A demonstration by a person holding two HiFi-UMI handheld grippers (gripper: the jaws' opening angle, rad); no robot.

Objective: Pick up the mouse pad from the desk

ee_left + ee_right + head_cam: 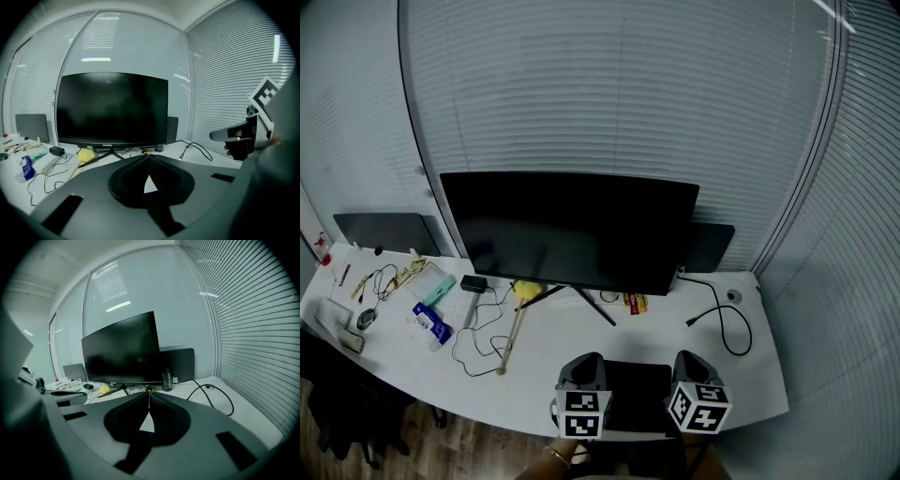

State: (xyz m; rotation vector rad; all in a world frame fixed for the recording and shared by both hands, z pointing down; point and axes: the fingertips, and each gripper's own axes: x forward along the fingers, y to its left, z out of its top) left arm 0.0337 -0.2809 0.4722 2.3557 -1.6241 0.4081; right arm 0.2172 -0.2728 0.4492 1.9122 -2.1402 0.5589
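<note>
At the near edge of the desk (750, 375), in front of the monitor (572, 230), the black mouse pad (636, 394) lies flat. The left gripper (586, 359) is over its left side and the right gripper (689, 358) over its right side. Both grippers have their jaws closed together, with nothing between them.
</note>
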